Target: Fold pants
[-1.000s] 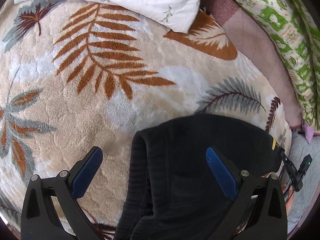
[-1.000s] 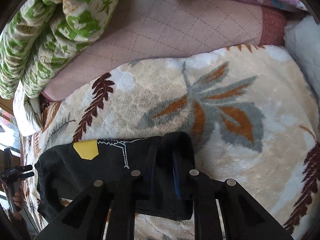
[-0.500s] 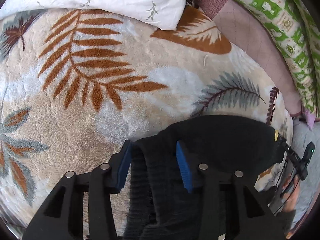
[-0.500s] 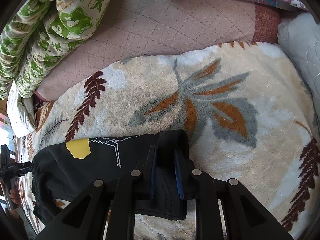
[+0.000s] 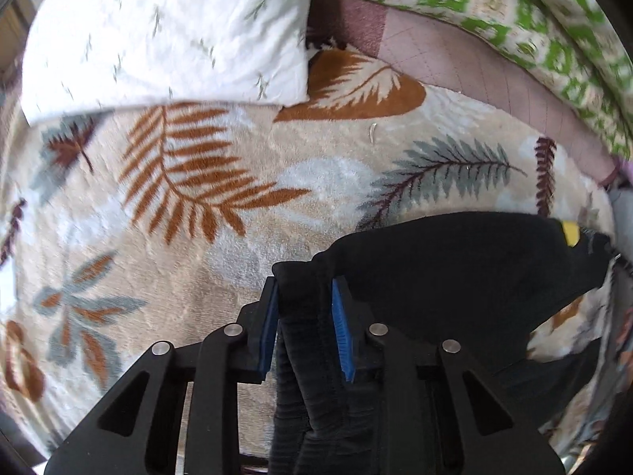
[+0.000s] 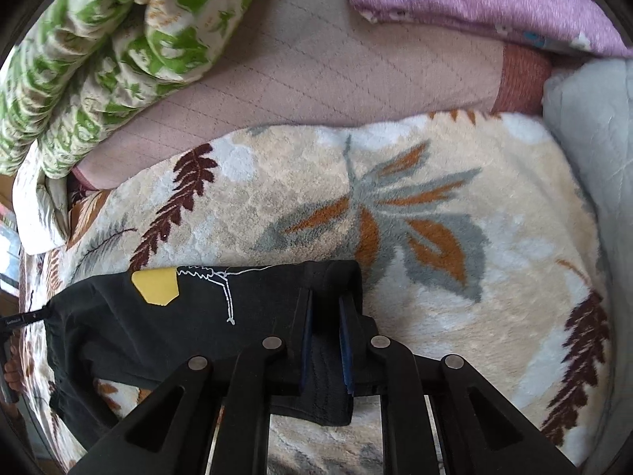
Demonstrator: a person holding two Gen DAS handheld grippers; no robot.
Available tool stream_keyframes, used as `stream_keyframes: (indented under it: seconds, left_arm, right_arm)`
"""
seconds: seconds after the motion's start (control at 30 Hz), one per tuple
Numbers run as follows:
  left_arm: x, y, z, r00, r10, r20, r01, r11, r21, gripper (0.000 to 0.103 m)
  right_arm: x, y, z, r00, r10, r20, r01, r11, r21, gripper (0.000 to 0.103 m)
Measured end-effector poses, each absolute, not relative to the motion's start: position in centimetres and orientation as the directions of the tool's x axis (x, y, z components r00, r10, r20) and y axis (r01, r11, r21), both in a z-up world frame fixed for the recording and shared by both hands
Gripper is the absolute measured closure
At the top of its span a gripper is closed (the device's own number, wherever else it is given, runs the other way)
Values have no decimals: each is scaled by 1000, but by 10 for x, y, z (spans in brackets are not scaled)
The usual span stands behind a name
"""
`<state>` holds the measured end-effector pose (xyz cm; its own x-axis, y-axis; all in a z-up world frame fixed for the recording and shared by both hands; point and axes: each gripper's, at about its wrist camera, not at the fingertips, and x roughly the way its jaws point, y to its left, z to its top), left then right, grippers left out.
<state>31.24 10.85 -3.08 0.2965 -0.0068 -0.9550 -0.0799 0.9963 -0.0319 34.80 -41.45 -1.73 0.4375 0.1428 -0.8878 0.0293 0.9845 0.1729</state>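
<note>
- Closing in over the last second, our left gripper (image 5: pixel 304 318) has gone from wide open to clamped on a ribbed black edge of the pants (image 5: pixel 455 269); the view has swung up toward the white pillow (image 5: pixel 158 35).
- Our right gripper (image 6: pixel 326 340) holds its pinch on the opposite end, jaws shut on a doubled fold of cloth.
- Stretched between both grippers, the pants run side to side across the leaf-print blanket (image 6: pixel 455 198), long axis crosswise to both sets of jaws, each hand at its own end.
- Black and limp, they sag slightly mid-span; a yellow patch (image 6: pixel 155 285) and white line drawing show near the far edge.
- We judge the next move a lift or carry-over of both ends together.
</note>
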Motion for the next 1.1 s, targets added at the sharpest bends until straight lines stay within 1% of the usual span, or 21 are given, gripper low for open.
stream_keyframes:
  seconds: [0.13,0.27,0.43,0.7,0.83,0.93,1.1]
  left_arm:
    - [303,85,-15,374,87,-923,-48,996,74,80]
    - [291,81,0,430,119,-895,-60,993,103,80]
    - [263,86,15,507,142,-850,-109,989,100,80]
    - [195,92,26,606,156,-780,-150,985,80,80]
    - [159,94,20,631,141,-763,-138,988,68,80]
    - [133,94,3,615,127,-778,-119,991,67,80]
    - [101,102,-24,564,99,-820,-95,994,55,80]
  right_arm:
    - [335,-403,6,472,99,-876,-74,995,73,95]
    - [319,-393,25,510,65,-858,-136,991,-6,96]
    - [292,-388,40,549,47,-834,-185,981,-67,96]
    - [226,-396,47,621,60,-782,-180,981,-68,96]
    - [186,-402,43,644,52,-764,-166,983,-74,96]
    - [153,-405,34,649,64,-758,-172,983,-65,96]
    - [112,-411,17,628,75,-774,-162,986,-36,96]
